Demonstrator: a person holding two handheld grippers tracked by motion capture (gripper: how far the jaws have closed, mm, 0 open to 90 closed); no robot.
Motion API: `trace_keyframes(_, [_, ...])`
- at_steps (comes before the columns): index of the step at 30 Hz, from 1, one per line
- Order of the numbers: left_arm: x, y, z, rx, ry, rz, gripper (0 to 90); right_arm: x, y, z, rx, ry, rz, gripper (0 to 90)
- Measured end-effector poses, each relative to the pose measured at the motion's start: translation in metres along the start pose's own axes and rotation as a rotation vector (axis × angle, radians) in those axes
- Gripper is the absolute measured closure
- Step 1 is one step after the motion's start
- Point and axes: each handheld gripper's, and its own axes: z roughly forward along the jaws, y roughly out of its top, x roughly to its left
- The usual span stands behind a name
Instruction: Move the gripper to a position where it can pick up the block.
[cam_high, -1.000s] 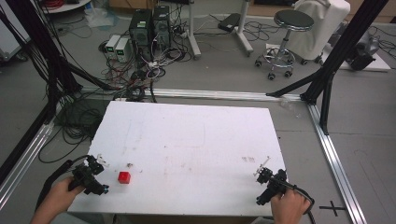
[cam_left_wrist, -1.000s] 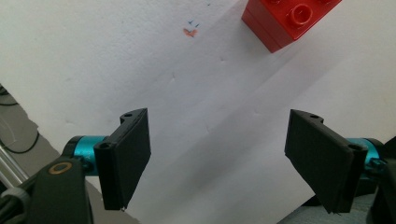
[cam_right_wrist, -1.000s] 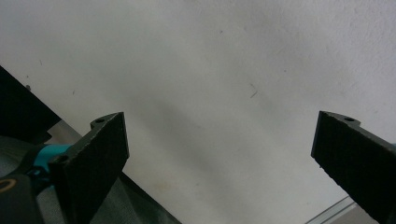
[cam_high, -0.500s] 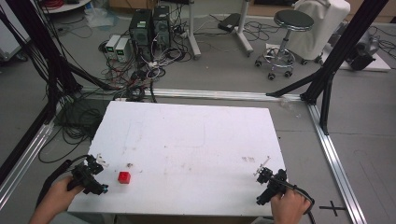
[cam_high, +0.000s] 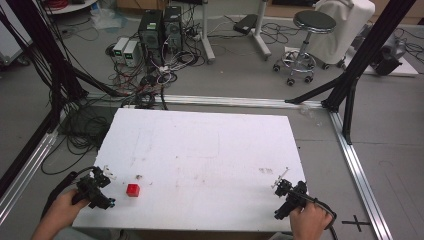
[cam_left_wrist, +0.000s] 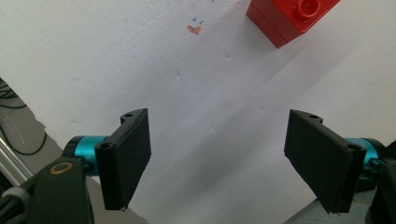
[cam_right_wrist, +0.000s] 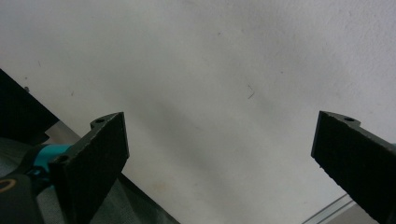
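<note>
Brick (cam_high: 132, 190), red and studded, sits alone near the front left corner of the white bench (cam_high: 210, 150), upright and touching nothing. In the left gripper view it lies ahead of the fingers and off toward the upper right, beside a small smear of red and blue marks (cam_left_wrist: 195, 25) on the foam. I hold the left gripper (cam_high: 97, 187) just beside the brick at the bench's front edge, its fingers (cam_left_wrist: 126, 156) spread wide and empty, which I read as a ready stance for a reach toward it. The right gripper (cam_high: 289, 195) waits well apart at the front right corner, its fingers (cam_right_wrist: 95, 158) equally wide and gripping nothing, bare foam between them; I judge it parked out of the way. Beyond the bench, cables, computer towers (cam_high: 159, 27) and a stool (cam_high: 307, 37) crowd the floor.
</note>
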Motion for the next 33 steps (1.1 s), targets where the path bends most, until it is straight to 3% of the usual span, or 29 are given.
trace_keyframes(14, [0.001,-0.002,0.001,-0.001,0.008,0.024,23.2,0.000,0.001,0.000,0.001,0.003,-0.012,3.2])
trace_keyframes(25, [0.006,-0.003,0.000,0.020,0.020,0.081,23.1,0.001,-0.001,-0.001,-0.012,0.005,-0.003,3.1])
trace_keyframes(29, [0.011,-0.003,-0.002,-0.006,0.002,0.079,23.1,0.002,0.000,0.000,-0.015,0.010,-0.011,3.1])
trace_keyframes(33, [0.014,-0.003,-0.003,-0.014,-0.002,0.104,23.1,0.003,0.001,-0.002,-0.013,0.005,-0.009,3.1])
